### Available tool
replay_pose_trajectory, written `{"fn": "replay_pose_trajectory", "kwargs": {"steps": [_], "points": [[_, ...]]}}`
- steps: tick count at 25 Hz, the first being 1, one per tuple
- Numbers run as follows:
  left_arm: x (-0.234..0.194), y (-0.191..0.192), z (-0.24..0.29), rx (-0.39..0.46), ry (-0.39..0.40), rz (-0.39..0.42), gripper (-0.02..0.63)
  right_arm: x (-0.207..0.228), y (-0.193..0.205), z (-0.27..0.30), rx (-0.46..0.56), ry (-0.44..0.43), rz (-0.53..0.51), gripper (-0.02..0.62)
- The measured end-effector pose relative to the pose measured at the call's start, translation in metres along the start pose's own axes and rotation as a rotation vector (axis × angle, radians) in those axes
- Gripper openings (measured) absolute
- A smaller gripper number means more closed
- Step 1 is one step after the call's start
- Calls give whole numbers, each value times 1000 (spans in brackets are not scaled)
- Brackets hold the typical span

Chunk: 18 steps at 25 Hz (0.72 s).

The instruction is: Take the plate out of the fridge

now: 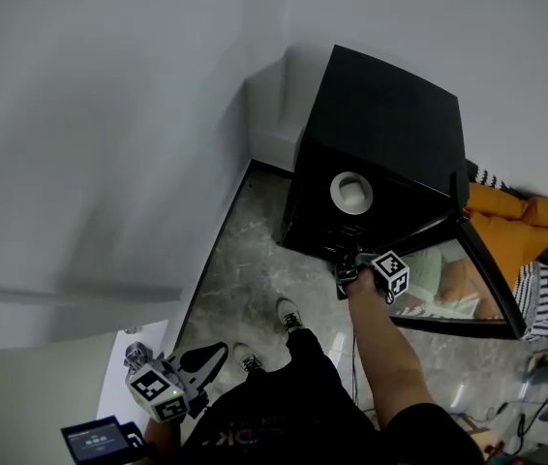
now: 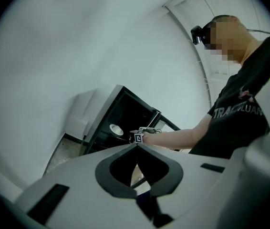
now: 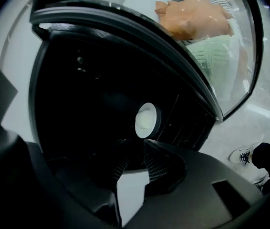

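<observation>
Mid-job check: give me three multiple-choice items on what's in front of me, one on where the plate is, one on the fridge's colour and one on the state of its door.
1. Where is the white plate?
A. On the floor by the shoes
B. Inside the fridge
C. Between the left gripper's jaws

2. What colour is the fridge's casing?
A. Black
B. White
C. Orange

3. How does the fridge door stand?
A. Shut
B. Taken off and lying flat
C. Swung open

Answers:
1. B, since the plate shows pale against the dark interior in both the head view and the right gripper view.
2. A, since the top and sides are black against the pale wall.
3. C, since the glass door stands out to one side and leaves the opening clear.
</observation>
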State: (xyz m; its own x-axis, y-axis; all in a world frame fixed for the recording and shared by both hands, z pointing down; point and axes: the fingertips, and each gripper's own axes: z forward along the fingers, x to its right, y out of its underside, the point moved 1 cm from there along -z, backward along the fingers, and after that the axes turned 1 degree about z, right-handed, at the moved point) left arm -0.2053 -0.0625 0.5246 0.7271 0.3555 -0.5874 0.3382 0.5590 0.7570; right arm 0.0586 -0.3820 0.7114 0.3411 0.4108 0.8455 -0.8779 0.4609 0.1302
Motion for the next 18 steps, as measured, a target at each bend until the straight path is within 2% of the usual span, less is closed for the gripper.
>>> {"fn": "replay_pose_trajectory", "kwargs": {"steps": [3, 8, 12, 18], "points": [[-3, -3, 14, -9, -28, -38, 0, 17, -12, 32, 19, 80, 25, 63], [-15, -5, 25, -27, -96, -108, 0, 26, -26, 69, 44, 134, 64, 63], [-21, -8, 33, -34, -131, -120, 0, 36, -36, 93, 44, 151, 77, 63], [-20, -12, 48, -57, -140, -133, 0, 35, -34, 107, 29, 166, 107, 63]]}}
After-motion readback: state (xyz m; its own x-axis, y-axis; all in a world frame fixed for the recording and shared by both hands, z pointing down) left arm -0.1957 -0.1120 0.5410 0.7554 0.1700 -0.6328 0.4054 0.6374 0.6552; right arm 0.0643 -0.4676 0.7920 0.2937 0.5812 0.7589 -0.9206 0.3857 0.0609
